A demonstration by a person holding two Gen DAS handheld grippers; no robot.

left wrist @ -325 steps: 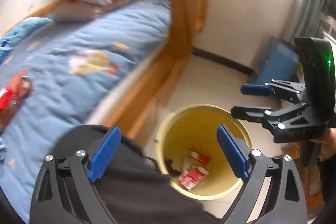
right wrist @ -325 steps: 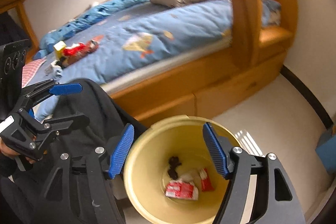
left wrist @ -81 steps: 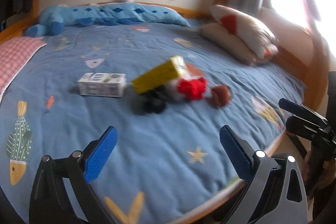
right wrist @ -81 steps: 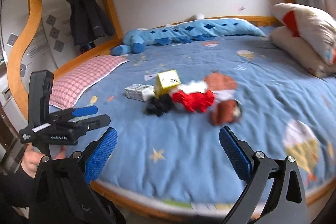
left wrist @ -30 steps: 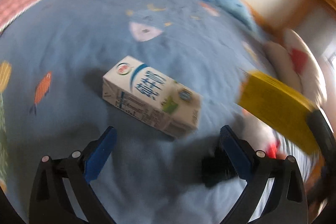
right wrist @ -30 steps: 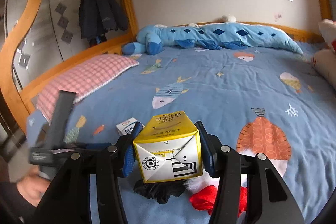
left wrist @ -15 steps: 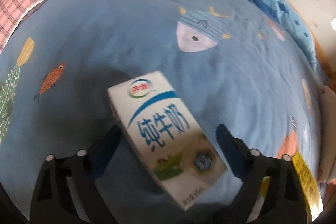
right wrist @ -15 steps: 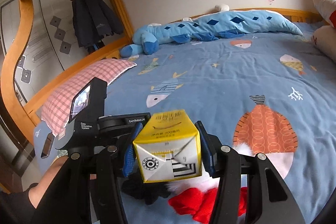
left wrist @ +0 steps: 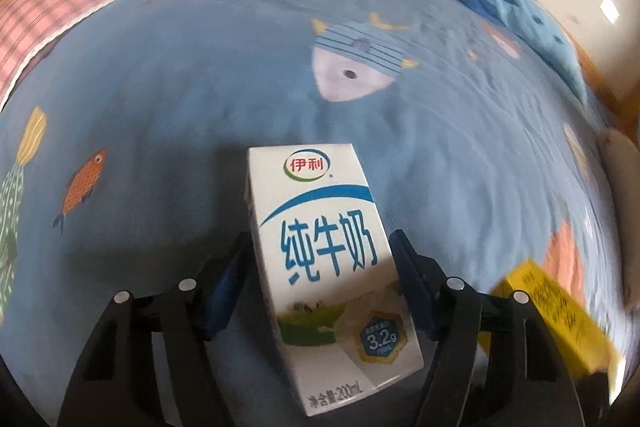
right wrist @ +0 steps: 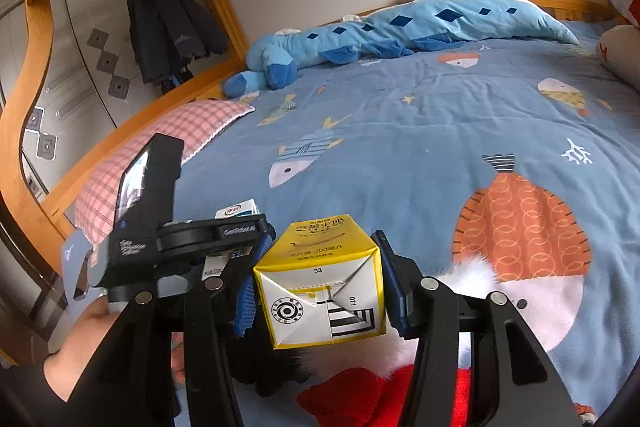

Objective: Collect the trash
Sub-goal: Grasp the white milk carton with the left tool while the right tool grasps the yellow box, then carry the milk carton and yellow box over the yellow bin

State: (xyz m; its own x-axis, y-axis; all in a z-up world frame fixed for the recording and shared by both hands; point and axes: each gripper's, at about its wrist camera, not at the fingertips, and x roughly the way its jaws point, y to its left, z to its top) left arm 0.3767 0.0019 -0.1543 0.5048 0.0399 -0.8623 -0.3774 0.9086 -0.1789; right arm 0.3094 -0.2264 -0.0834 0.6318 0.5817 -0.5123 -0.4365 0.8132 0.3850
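My left gripper (left wrist: 320, 279) has closed its blue pads against both sides of a white milk carton (left wrist: 328, 251) with blue Chinese lettering, on the blue bedspread (left wrist: 200, 75). My right gripper (right wrist: 320, 291) is shut on a yellow drink carton (right wrist: 320, 287) and holds it above the bed. The yellow carton also shows at the right edge of the left wrist view (left wrist: 552, 311). The left gripper and the white carton's top (right wrist: 236, 211) show at the left of the right wrist view.
A red wrapper (right wrist: 360, 395), a black crumpled item (right wrist: 276, 371) and a white fluffy thing (right wrist: 476, 267) lie on the bed under the right gripper. A pink checked pillow (right wrist: 168, 143) and a blue plush toy (right wrist: 360, 35) lie further back. A wooden bed frame (right wrist: 24, 75) stands at the left.
My left gripper has moved up to the white milk carton and its pads have closed onto its sides. My right gripper still holds the yellow carton, a little higher.
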